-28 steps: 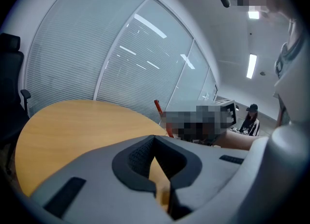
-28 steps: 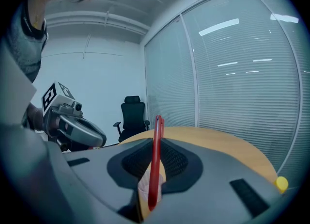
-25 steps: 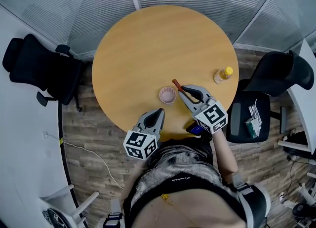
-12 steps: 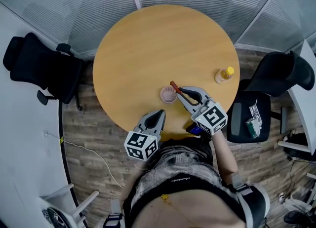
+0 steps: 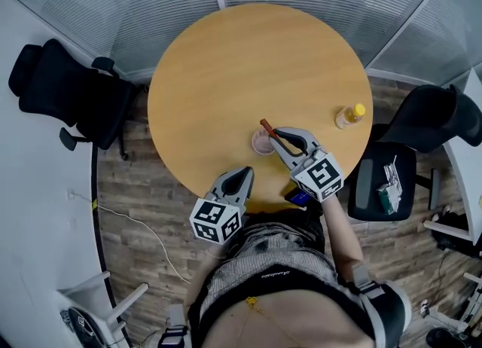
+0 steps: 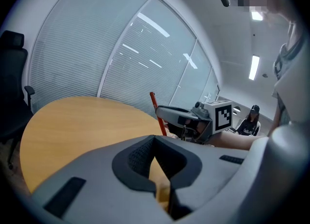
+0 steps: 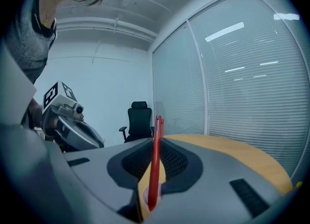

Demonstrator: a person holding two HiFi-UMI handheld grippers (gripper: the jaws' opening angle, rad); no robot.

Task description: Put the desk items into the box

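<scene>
A small pink cup (image 5: 260, 145) stands on the round wooden table (image 5: 226, 68), near its front. My right gripper (image 5: 277, 134) is shut on a red pen (image 5: 266, 126), which sticks out over the cup. In the right gripper view the pen (image 7: 155, 155) stands upright between the jaws, its lower end above the cup (image 7: 144, 197). My left gripper (image 5: 242, 172) hovers at the table's near edge, shut with nothing in it. From the left gripper view I see the right gripper (image 6: 191, 119) and the pen (image 6: 156, 112).
A yellow-capped bottle (image 5: 347, 117) stands near the table's right edge. A blue item (image 5: 299, 197) lies under my right hand at the table's rim. Black office chairs stand at the left (image 5: 68, 98) and right (image 5: 429, 124). Glass walls with blinds close off the back.
My right gripper has carried the red pen slightly left, closer over the pink cup. The left gripper has stayed where it was.
</scene>
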